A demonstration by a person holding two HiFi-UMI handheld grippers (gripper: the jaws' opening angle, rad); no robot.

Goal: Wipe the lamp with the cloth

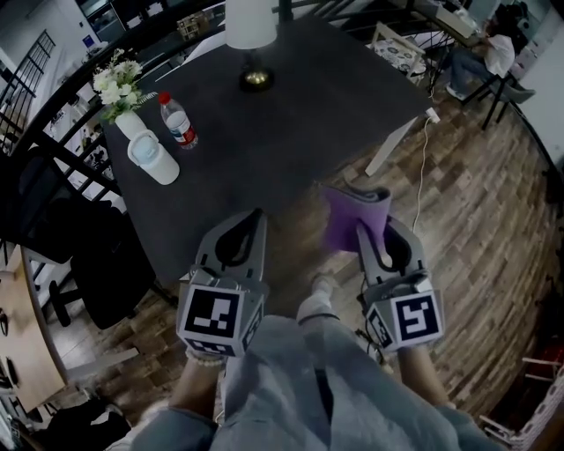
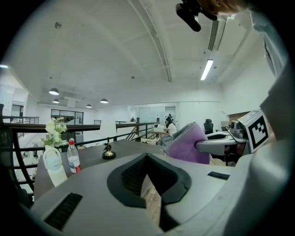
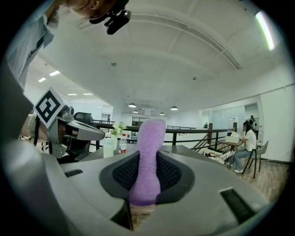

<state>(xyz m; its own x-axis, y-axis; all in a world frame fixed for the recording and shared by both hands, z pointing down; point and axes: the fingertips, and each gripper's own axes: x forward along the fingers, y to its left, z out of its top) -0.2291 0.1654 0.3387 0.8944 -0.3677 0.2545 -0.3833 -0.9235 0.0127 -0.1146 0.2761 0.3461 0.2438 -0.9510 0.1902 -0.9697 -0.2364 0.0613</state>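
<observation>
The purple cloth is held clamped in the fingers of the right gripper near the table edge, the left gripper closed empty, the lamp far.

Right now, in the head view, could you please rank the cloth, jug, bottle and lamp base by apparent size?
1. Cloth, though it is nearest the camera, which flatters it.
2. Jug.
3. Bottle, longer than the jug is wide but much thinner.
4. Lamp base, which is farthest away, so its true rank is unsure.
</observation>
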